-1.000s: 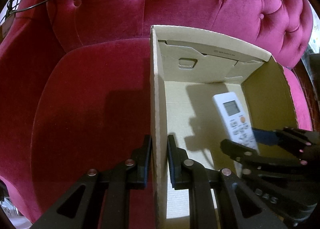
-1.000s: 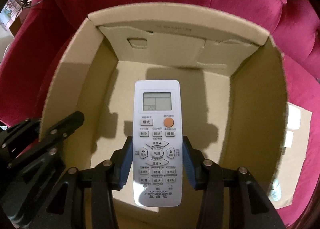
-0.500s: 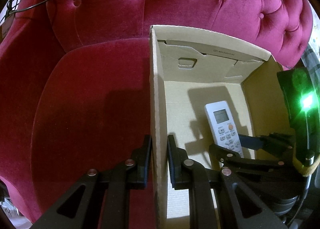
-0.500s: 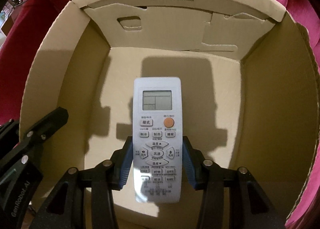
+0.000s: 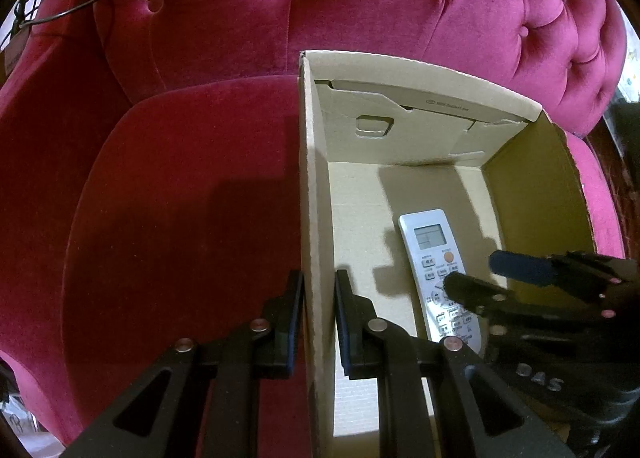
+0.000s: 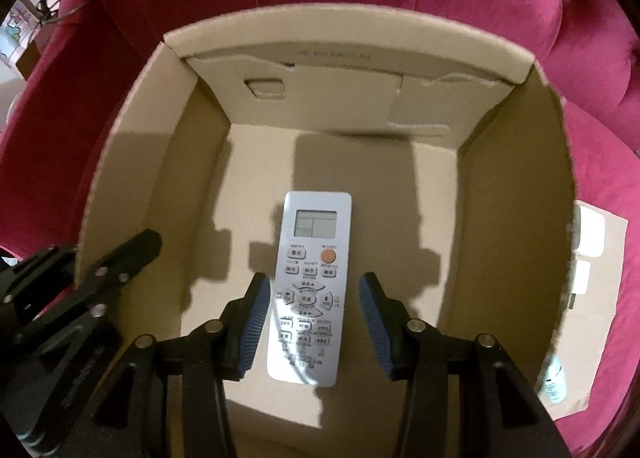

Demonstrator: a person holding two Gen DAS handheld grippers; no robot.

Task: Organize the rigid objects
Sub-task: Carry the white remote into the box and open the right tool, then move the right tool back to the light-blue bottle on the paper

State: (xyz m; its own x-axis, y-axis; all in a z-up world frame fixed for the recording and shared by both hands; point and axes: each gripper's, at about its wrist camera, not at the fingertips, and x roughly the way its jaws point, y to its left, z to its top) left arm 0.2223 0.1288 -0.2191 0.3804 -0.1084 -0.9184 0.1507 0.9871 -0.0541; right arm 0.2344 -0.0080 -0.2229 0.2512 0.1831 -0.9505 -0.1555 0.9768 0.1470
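1. Left gripper (image 5: 318, 322) is clamped on the box's (image 5: 472, 103) left wall, one finger outside and one inside, same as a second ago. It's basically just steadying the box on the red sofa (image 5: 180, 185).
2. The big change: the right gripper (image 6: 308, 326) has let go of the remote (image 6: 310, 286). A second ago its blue pads were pinching the remote's sides in mid-air over the box. Now they're spread, with a clear gap on each side.
3. The remote is lying flat on the box floor, face up, screen end toward the far wall, roughly in the middle. The right fingers sit either side of its lower half without touching.
4. So I'd call this item done: it's in the box and released.
5. Next, I guess the right gripper lifts straight out and goes for another item. There's some flat cardboard (image 6: 600, 298) on the sofa just right of the box.
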